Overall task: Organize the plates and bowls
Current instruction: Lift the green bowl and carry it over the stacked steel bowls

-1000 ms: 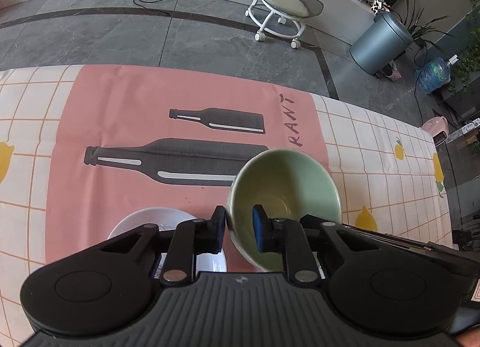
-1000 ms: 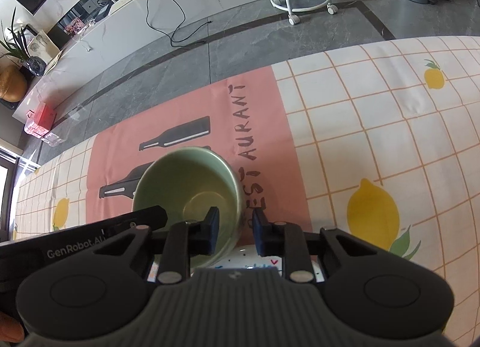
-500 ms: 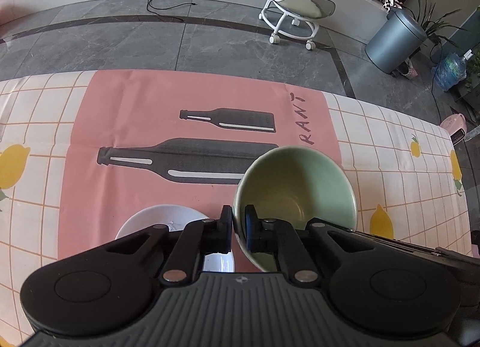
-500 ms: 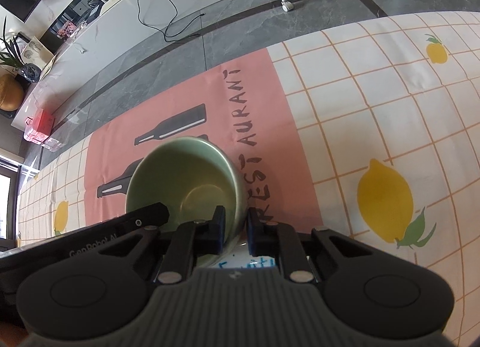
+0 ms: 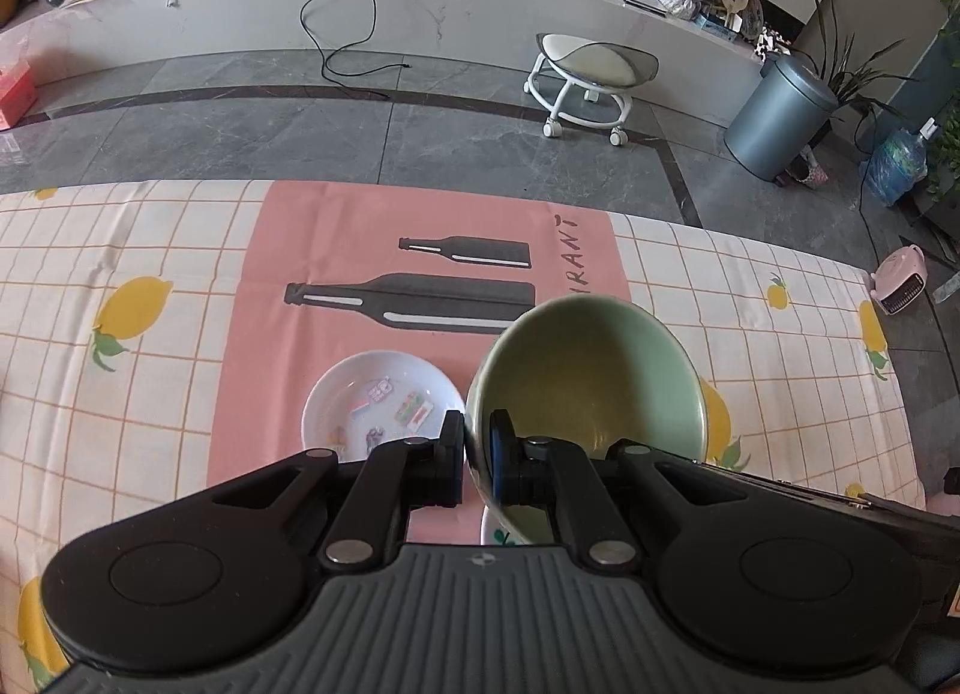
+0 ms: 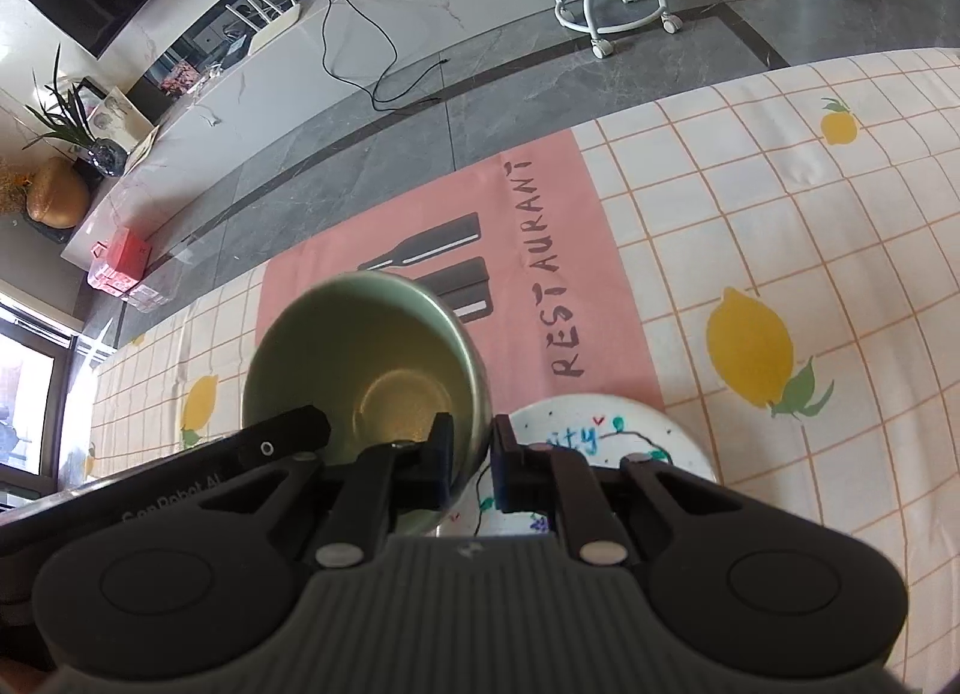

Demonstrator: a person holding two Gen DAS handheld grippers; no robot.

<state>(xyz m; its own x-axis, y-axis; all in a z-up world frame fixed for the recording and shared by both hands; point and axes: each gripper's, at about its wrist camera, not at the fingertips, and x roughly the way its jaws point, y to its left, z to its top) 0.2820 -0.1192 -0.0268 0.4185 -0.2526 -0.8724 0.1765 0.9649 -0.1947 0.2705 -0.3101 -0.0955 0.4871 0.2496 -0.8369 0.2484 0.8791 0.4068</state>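
— so, mid-carry: green bowl [image 5: 591, 376] off the surface, tilted, pinched at the rim from two sides. left gripper [image 5: 477, 457] with jaws clamped on the rim nearest the near edge, one finger inside, one outside; right gripper [image 6: 471, 463] the same on the opposite side of the rim.

— and next?

— probably down onto a plate. calls for levelling the bowl, both grips moving together, then lowering without twisting the rim. no releasing until seated.

— which plate?

— hard to say. from the left wrist: small white dish [image 5: 384, 403] with coloured marks, on the pink panel of the tablecloth [image 5: 150, 250], just beside the bowl, towards the near edge. only a sliver of another plate under the bowl there.

— and from the right wrist?

— that second one plainly: white plate with blue lettering [image 6: 606, 439], at the near edge, partly under the jaws. no sign of the small dish there. bowl's bare bottom visible too.
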